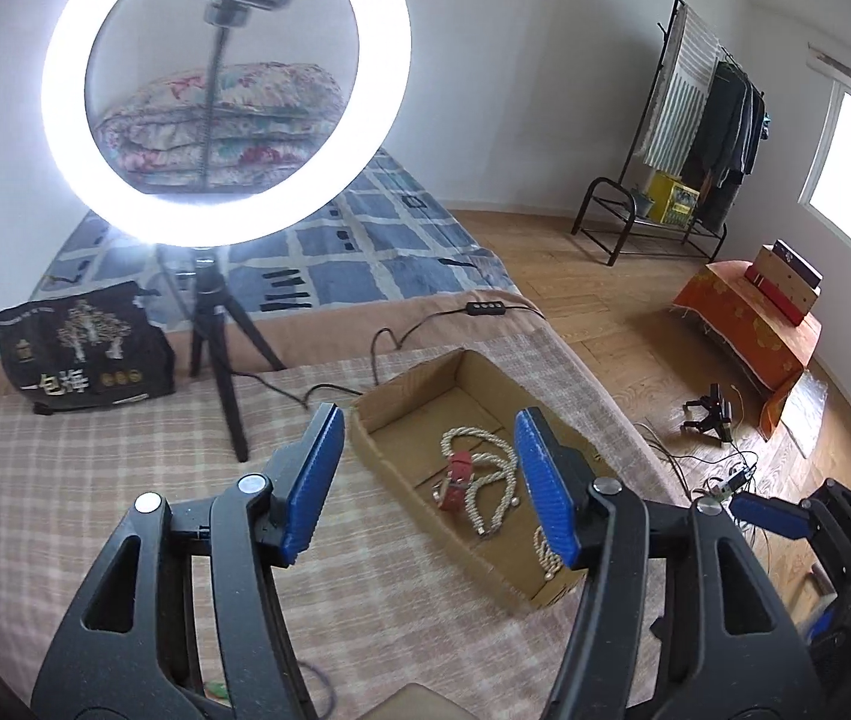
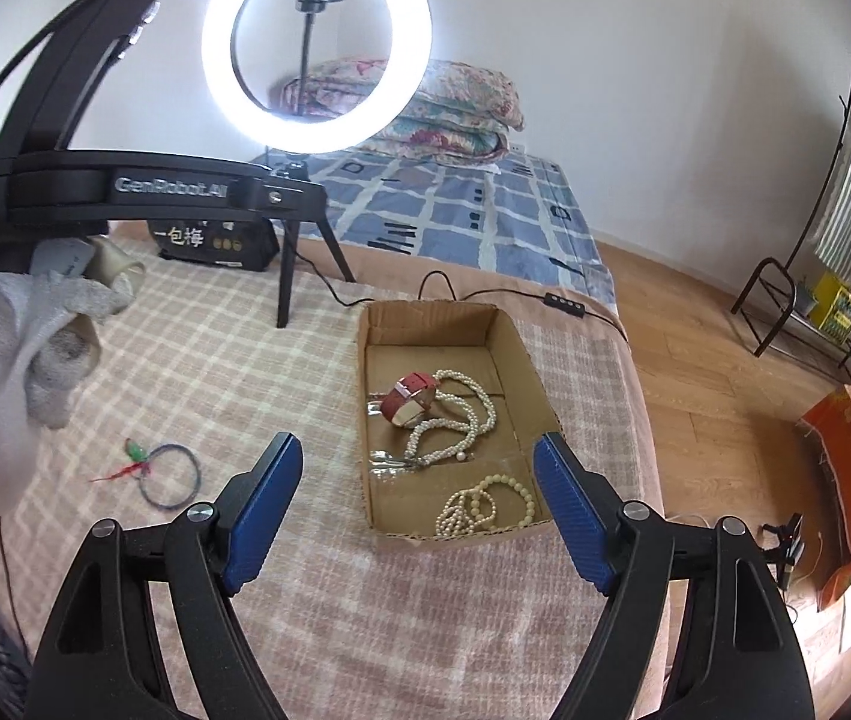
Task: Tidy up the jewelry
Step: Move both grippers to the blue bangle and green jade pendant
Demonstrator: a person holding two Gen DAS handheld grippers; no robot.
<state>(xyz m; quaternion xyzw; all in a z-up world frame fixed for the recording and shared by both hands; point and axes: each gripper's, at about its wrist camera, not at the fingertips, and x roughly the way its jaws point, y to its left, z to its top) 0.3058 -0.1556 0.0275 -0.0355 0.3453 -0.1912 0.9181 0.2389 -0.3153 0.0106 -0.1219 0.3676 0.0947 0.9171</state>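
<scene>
Both my left gripper (image 1: 428, 480) and right gripper (image 2: 419, 510) hang wide, empty. Pearl necklaces (image 2: 455, 414) and red watch (image 2: 410, 399) sit in the cardboard box (image 2: 509, 324), frame centre; blue bangle (image 2: 172, 476) waits lower left, likely next.

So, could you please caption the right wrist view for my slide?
Open right gripper above a cardboard box holding pearl necklaces and a red watch.

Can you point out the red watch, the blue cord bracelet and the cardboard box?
Red leather-strap watch (image 2: 407, 399): right wrist view, on its strap.
Blue cord bracelet (image 2: 172, 476): right wrist view, on its loop.
Brown cardboard box (image 2: 425, 321): right wrist view, far wall.
</scene>
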